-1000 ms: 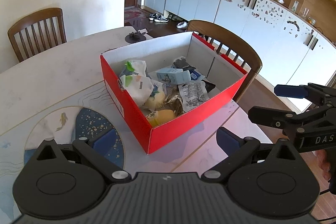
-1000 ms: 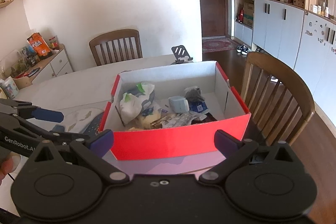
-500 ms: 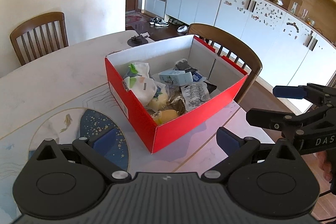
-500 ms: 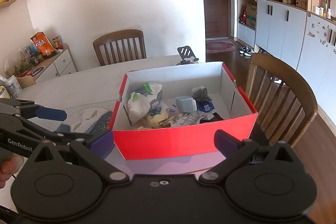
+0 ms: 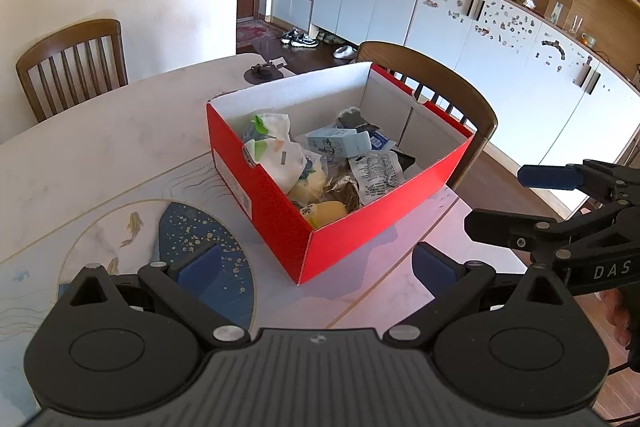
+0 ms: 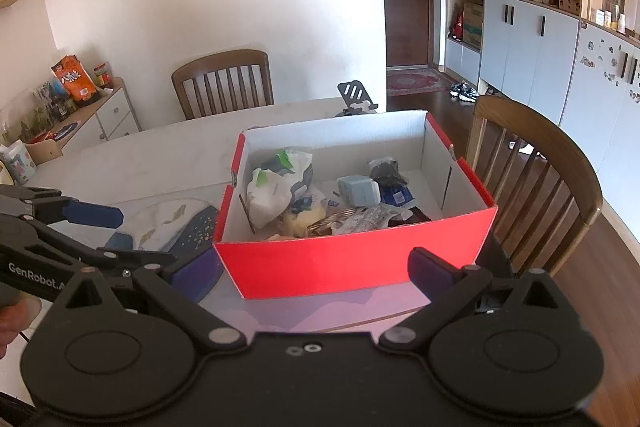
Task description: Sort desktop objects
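A red cardboard box with a white inside stands on the pale table, also seen in the right wrist view. In it lie white plastic bags with green print, a light blue carton, a yellow item, a printed packet and a dark pouch. My left gripper hovers open and empty just short of the box's near corner. My right gripper is open and empty before the box's long red side. Each gripper shows in the other's view, the right gripper and the left gripper.
A round blue and white mat lies on the table left of the box. A black phone stand sits behind the box. Wooden chairs stand at the table's right and far sides. A low sideboard holds snacks.
Both grippers drifted slightly, so the box sits a little further right in each view. Both stay open and empty; nothing in the box moved.
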A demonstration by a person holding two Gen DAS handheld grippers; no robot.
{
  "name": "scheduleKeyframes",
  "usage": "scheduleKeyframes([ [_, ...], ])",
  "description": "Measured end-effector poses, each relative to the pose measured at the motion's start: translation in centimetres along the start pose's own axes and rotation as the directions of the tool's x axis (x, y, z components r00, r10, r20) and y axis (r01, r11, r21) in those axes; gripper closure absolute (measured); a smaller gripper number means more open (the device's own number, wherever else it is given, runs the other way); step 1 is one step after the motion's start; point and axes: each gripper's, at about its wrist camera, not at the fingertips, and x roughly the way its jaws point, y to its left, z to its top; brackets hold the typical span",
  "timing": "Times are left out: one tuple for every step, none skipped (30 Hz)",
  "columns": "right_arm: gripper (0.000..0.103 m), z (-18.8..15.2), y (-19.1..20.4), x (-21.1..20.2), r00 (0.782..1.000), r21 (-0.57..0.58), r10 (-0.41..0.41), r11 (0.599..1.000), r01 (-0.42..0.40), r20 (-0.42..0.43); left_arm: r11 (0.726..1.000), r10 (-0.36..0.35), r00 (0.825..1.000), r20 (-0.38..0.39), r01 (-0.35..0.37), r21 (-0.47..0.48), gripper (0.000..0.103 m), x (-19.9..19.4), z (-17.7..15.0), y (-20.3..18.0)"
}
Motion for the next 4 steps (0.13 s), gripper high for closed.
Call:
scheduleKeyframes([
  [0.001,-0.03,0.15,0.07,1.0,0.001,-0.001,1.0,0.001,-0.002,1.0,-0.005,1.0,-0.002,0.005,0.004,0.001,-0.08,-0.04,0.19],
  [0.001,-0.02,0.33,0.13,1.0,0.002,0.0,1.0,0.0,-0.002,1.0,-0.002,1.0,-0.002,0.002,0.002,0.001,-0.16,-0.09,0.4],
  [0.001,-0.02,0.5,0.19,1.0,0.003,0.0,1.0,0.0,-0.004,1.0,0.0,1.0,0.0,0.0,0.0,0.001,-0.25,-0.13,0.67],
  [0.001,0.03,0.76,0.29,1.0,0.002,0.001,1.0,-0.001,-0.007,1.0,-0.005,1.0,-0.002,0.005,-0.003,0.001,-0.35,-0.15,0.99],
])
